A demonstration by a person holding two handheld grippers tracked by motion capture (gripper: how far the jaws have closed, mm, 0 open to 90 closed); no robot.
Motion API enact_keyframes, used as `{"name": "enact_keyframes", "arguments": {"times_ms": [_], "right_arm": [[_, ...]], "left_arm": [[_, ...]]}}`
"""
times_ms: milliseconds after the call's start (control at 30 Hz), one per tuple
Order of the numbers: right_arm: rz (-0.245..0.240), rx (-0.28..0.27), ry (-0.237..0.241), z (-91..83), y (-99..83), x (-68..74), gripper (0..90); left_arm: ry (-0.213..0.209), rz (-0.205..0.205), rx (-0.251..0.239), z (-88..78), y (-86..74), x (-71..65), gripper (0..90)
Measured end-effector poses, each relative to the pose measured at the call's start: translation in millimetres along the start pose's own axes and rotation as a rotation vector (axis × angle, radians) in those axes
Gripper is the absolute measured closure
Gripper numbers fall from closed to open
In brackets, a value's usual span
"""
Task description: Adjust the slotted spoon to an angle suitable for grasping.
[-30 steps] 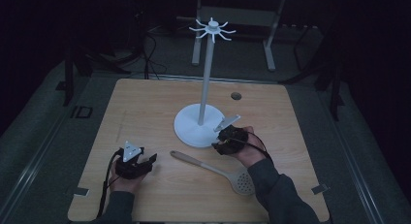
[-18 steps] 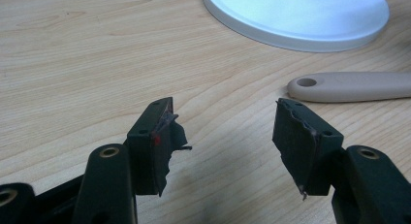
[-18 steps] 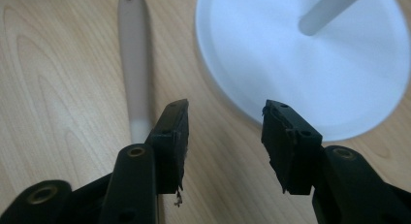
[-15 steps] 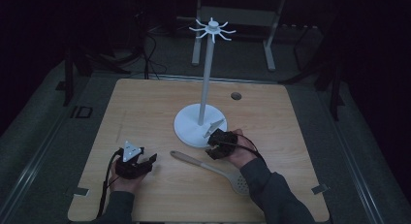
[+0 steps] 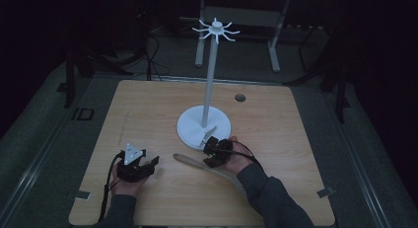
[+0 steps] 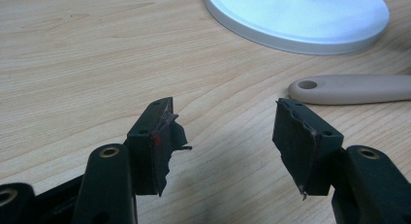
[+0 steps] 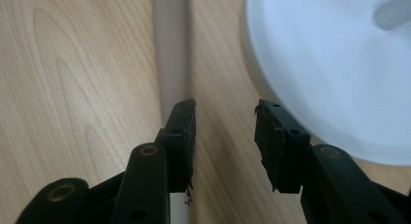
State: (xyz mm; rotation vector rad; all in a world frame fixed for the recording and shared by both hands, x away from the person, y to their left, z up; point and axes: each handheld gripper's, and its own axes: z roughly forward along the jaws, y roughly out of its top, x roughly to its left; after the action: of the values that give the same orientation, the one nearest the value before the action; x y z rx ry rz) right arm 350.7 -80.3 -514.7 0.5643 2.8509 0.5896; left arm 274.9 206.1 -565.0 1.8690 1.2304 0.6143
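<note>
Wooden table (image 5: 148,114) carries one white stand (image 5: 203,126), one beige spatula (image 5: 190,161); left claw (image 6: 225,136), right claw (image 7: 225,129) both agape, empty

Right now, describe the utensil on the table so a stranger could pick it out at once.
Start at the tall white stand in the middle of the wooden table. Just in front of its round base lies a beige spoon, flat on the wood, by the right tongs. It is the one long, flat thing, with a hole at its handle tip.
</note>
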Motion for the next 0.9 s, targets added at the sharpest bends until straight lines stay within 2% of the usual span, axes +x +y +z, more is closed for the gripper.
{"name": "enact_keyframes", "arguments": {"times_ms": [200,600,700,900], "right_arm": [[-0.025,0.028,0.030,10.4,2.0,7.8,60.3],[-0.019,0.029,0.060,12.6,5.7,9.3,62.8],[-0.046,0.046,0.080,19.2,7.1,15.0,63.0],[-0.040,0.071,0.082,27.0,7.9,16.4,70.7]], "left_arm": [[0.004,-0.001,-0.006,-0.7,0.2,0.4,40.8],[0.003,0.002,-0.005,-0.6,0.2,0.3,40.8],[0.003,0.002,-0.005,-0.7,0.2,0.5,40.8],[0.003,0.002,-0.004,-1.2,0.3,0.7,40.8]]}}
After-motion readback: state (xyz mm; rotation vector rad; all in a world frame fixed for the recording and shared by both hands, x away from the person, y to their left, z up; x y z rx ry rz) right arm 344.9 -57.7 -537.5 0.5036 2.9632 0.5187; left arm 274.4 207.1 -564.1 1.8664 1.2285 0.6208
